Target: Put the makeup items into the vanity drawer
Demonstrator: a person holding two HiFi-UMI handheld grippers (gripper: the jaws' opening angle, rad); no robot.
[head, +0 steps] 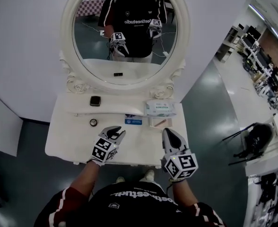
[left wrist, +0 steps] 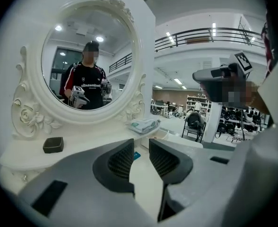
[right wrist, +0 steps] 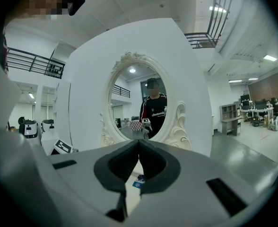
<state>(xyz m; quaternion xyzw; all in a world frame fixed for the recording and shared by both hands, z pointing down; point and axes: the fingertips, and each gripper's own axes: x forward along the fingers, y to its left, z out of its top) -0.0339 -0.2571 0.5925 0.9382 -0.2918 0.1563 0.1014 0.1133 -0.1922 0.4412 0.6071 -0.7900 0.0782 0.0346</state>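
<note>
Left gripper (head: 118,131) part-open, empty; right gripper (head: 168,132) closed, empty; both below mirror (head: 125,32); likely risk: closed right jaws shove blue packet (head: 133,120) instead of grasping.

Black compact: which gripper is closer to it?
Left. The left gripper is in front of the black compact, a bit right; the right gripper is farther right.
</note>
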